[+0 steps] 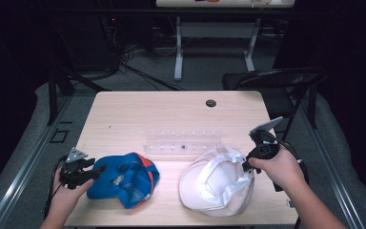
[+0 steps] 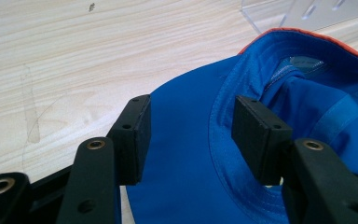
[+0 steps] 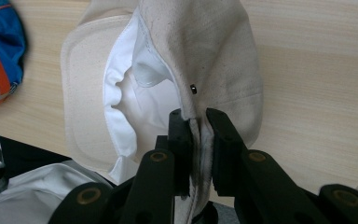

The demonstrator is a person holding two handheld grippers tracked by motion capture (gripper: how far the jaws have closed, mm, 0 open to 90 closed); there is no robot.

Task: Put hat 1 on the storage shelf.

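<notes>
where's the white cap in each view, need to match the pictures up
High view: the white cap lies lower right of centre on the table, open side up, its right edge at the right claw.
Left gripper view: not in it.
Right gripper view: upper centre, its edge pinched between the jaws.
Shared landmark: the blue cap, left of it in the high view, at the top left corner in the right gripper view.

No readable text, labels, brands or numbers; blue cap inner tag too blurred.

left gripper: fingers spread apart | right gripper: fingers pinched nearly together
</notes>
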